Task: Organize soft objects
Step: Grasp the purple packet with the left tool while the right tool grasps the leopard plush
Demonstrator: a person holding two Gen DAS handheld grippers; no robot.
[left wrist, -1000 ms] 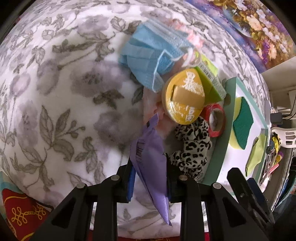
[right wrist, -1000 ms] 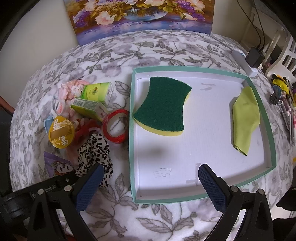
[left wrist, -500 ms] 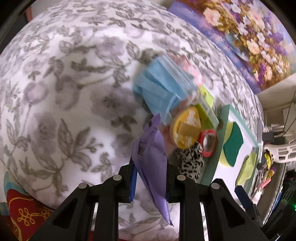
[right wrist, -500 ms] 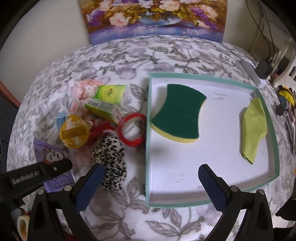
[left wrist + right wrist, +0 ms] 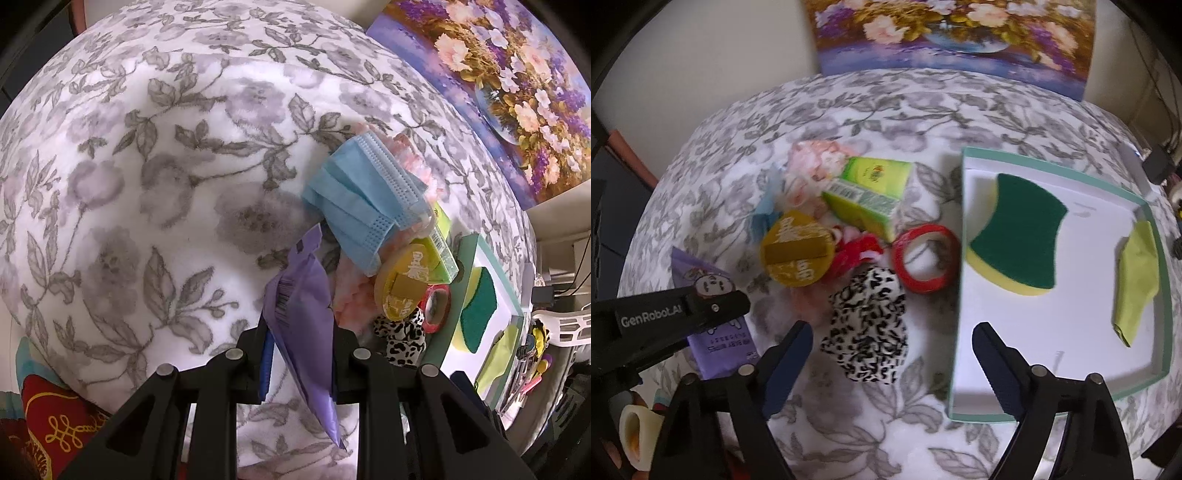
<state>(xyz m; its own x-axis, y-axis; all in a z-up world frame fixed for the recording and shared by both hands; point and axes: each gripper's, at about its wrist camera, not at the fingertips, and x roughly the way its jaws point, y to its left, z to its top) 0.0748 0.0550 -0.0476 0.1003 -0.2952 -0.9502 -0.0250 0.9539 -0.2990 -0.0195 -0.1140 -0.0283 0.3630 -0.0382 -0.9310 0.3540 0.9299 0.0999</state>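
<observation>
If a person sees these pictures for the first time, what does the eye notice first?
First, the purple packet pinched in the left gripper above the floral cloth. Next, the colourful heap beside the teal tray: blue mask, yellow lid, leopard scrunchie. The tray holds a green sponge.

Two steep downward wrist views, sharing the yellow lid (image 5: 400, 286) pile.

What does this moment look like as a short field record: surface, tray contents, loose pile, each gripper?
surface: floral cloth
tray: green sponge, yellow-green cloth
loose pile: blue mask, yellow lid, green carton, red tape ring, leopard scrunchie
left gripper: shut on purple packet
right gripper: closing, above scrunchie, nothing gripped
</observation>
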